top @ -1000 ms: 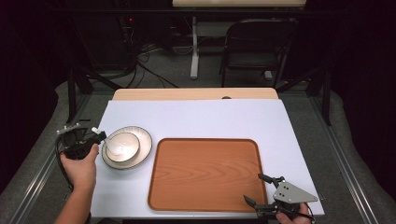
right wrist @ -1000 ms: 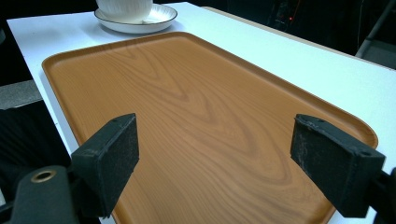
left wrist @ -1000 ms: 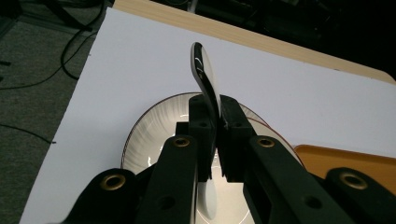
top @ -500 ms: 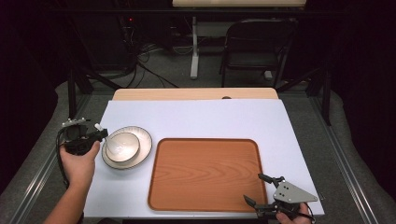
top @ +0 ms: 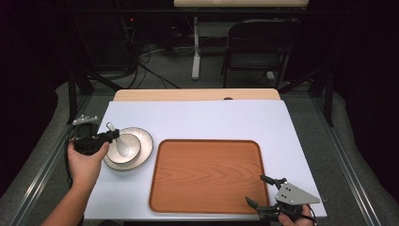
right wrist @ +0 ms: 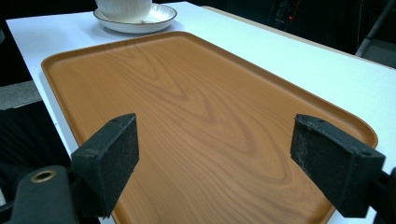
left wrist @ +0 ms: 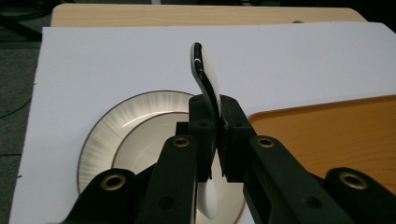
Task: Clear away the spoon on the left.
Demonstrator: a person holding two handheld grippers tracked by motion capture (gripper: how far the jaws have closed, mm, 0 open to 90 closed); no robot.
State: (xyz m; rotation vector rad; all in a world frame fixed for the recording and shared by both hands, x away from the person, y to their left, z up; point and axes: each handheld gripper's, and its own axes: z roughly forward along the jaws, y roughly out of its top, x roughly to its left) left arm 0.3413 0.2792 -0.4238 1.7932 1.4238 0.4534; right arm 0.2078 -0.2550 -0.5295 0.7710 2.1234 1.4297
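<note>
A white bowl sits on a white gold-rimmed plate at the table's left. A white spoon rests with its scoop in the bowl. My left gripper is at the plate's left edge, shut on the spoon's handle. In the left gripper view the spoon handle sticks up past the closed left gripper, above the plate. My right gripper hovers open over the near right corner of the wooden tray. The right gripper has nothing between its pads.
A white mat covers the table and the tray lies on its middle. In the right gripper view the bowl and plate stand beyond the tray's far end. A dark chair stands behind the table.
My left hand and gripper have shifted slightly forward and toward the plate. The right gripper has stayed in place.
</note>
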